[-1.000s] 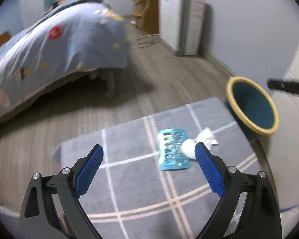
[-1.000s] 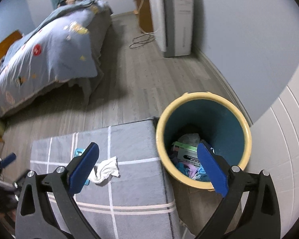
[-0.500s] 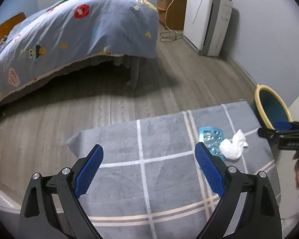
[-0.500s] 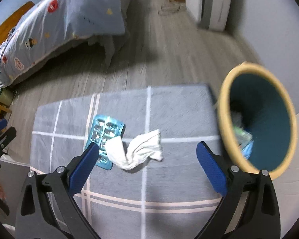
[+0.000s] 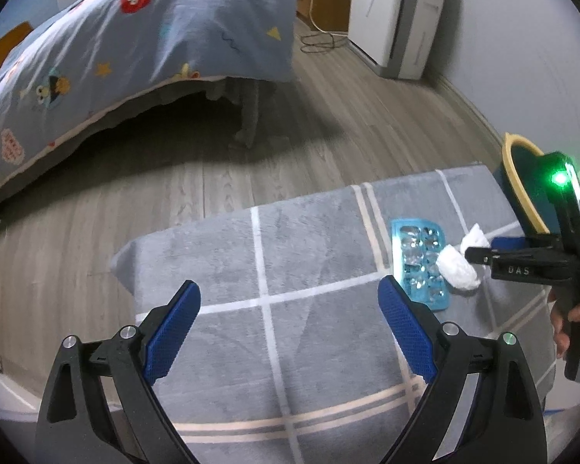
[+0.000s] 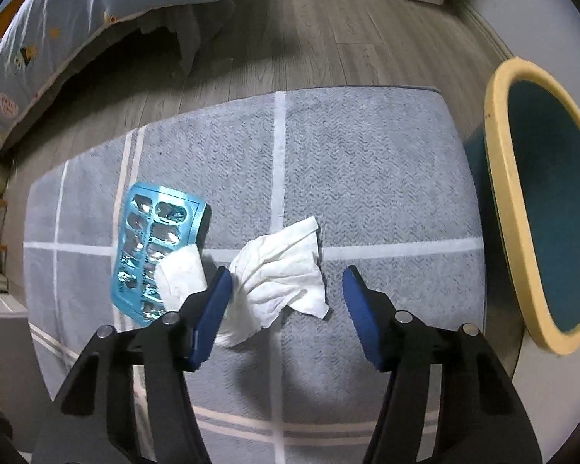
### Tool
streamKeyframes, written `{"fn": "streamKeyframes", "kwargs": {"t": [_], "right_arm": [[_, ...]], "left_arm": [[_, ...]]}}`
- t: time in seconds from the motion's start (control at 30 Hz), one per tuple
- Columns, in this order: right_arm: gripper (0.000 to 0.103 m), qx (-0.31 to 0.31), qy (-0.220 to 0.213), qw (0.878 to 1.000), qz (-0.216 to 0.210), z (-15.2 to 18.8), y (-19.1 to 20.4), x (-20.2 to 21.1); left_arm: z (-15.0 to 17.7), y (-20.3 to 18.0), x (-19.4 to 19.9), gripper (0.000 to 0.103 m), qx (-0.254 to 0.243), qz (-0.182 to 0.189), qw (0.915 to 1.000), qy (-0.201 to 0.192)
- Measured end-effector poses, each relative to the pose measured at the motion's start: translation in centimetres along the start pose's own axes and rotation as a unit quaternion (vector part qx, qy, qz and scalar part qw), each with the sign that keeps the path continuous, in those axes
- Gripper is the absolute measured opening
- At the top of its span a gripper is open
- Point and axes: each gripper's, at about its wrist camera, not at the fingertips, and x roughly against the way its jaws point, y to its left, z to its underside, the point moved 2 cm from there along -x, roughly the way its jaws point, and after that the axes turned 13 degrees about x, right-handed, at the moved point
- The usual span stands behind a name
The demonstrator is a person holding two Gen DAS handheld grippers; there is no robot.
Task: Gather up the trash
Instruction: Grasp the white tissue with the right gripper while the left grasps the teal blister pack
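- Crumpled white tissue (image 6: 278,270) lies on the grey rug (image 6: 367,178), one end overlapping the blue blister pack (image 6: 150,247).
- Right gripper (image 6: 286,301) straddles the tissue with jaws open, nothing held; judged positioned for pickup.
- Yellow-rimmed bin (image 6: 510,201) stands just beside the rug, within easy reach.
- Left gripper (image 5: 290,332) hovers apart, jaws open, empty.

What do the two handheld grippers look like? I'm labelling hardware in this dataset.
Both match: the left gripper and right gripper have black plastic linkage arms with silver pivot bolts, ending in blue textured finger pads. Seen from the left wrist view, the right gripper's body carries white lettering, apparently "DAS", and a glowing green indicator light. A bare hand holds it; no sleeve is visible.
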Motion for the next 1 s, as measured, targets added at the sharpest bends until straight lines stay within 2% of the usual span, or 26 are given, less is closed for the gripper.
{"fn": "streamKeyframes", "kwargs": {"t": [0.07,0.1,0.13,0.2,0.4,0.53,0.8,1.0], "right_arm": [[0.038,0.020,-0.003,1.000,0.008,0.0,0.3,0.0],[0.026,0.022,-0.002,1.000,0.003,0.1,0.4,0.0],[0.018,0.021,0.000,1.000,-0.005,0.0,0.6,0.0],[0.011,0.014,0.001,1.000,-0.026,0.1,0.3,0.4],[0.010,-0.022,-0.035,0.998,-0.044,0.2,-1.8,3.5],[0.010,-0.031,-0.051,0.998,-0.035,0.7,-3.6,5.3],[0.010,-0.058,-0.050,0.996,-0.038,1.2,-7.0,5.5],[0.010,-0.064,-0.052,0.996,-0.046,1.2,-7.7,5.4]], "left_arm": [[0.2,-0.6,-0.3,0.092,-0.010,-0.002,0.9999,0.003],[0.3,-1.1,-0.4,0.092,-0.018,-0.004,0.9998,0.004],[0.4,-1.4,-0.6,0.092,-0.023,-0.005,0.9997,0.005],[0.7,-2.2,-1.0,0.092,-0.034,-0.007,0.9994,0.008],[1.3,-5.3,-3.0,0.092,-0.051,-0.002,0.9985,0.022],[1.8,-7.7,-4.7,0.092,-0.077,-0.004,0.9966,0.029],[2.7,-11.6,-8.2,0.092,-0.089,0.004,0.9948,0.049],[3.1,-13.0,-9.5,0.092,-0.101,0.000,0.9935,0.054]]}}
